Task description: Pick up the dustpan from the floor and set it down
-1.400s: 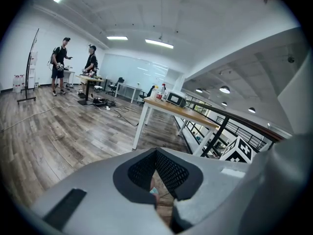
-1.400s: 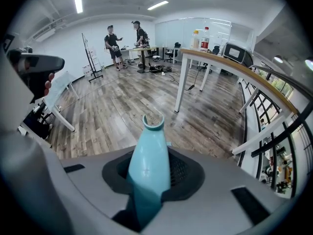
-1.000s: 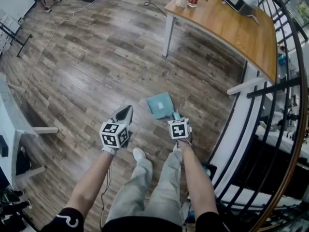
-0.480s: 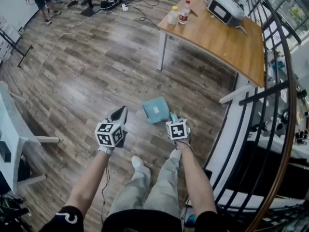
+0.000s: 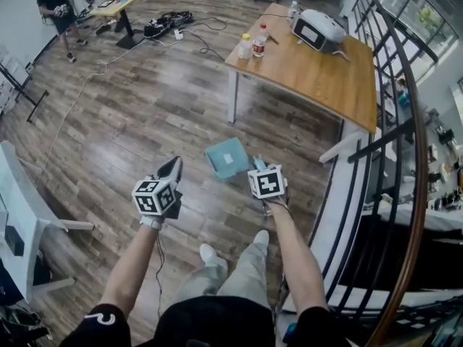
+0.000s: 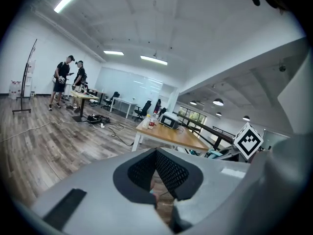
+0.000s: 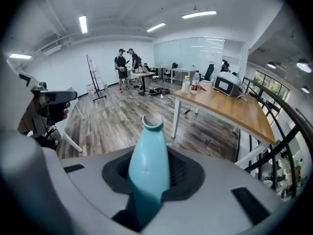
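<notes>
My right gripper (image 5: 258, 168) is clamped on the light blue handle (image 7: 149, 163) of the dustpan (image 5: 228, 157), the pads pressing it from both sides and the handle's end poking up beyond them. The pan part sticks out ahead of the gripper over the wooden floor (image 5: 145, 107), in front of my feet and near the table (image 5: 318, 78). It looks clear of the boards, though from above I can't be sure. My left gripper (image 5: 172, 170) is alongside, jaws drawn together with nothing between them.
</notes>
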Motion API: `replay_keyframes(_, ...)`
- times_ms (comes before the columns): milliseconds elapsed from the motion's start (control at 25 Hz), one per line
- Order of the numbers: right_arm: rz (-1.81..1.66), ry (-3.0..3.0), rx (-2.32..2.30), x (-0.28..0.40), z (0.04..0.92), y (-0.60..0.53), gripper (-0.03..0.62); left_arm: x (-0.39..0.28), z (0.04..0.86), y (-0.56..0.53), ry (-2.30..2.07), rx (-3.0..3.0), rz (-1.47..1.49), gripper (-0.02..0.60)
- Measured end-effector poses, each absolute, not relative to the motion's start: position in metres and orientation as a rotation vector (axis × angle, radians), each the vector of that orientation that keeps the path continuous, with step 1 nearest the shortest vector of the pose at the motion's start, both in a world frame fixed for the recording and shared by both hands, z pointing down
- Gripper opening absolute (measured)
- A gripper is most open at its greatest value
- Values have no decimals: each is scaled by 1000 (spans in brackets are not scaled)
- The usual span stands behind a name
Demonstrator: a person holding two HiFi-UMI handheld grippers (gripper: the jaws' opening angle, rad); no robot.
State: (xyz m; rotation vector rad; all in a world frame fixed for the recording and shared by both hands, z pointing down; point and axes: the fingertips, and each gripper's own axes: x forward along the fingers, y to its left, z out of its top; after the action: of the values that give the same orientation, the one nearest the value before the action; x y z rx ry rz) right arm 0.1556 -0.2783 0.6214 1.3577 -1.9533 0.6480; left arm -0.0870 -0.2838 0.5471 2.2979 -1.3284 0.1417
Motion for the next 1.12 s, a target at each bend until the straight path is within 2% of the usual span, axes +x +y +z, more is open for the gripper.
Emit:
replay_keyframes(480,564,-2030,1449,147,485,-263,84,-112,443,-262,-1202,2383,79,-3)
replay_keyframes(800,529,-2091,1467,138,431,-251,84,-127,404,-254,-1225,2424,40,-3)
replay_keyframes(1120,506,-2112,1466,133,415,-248,85,-128,406,-256,-1227,2421,55,-3)
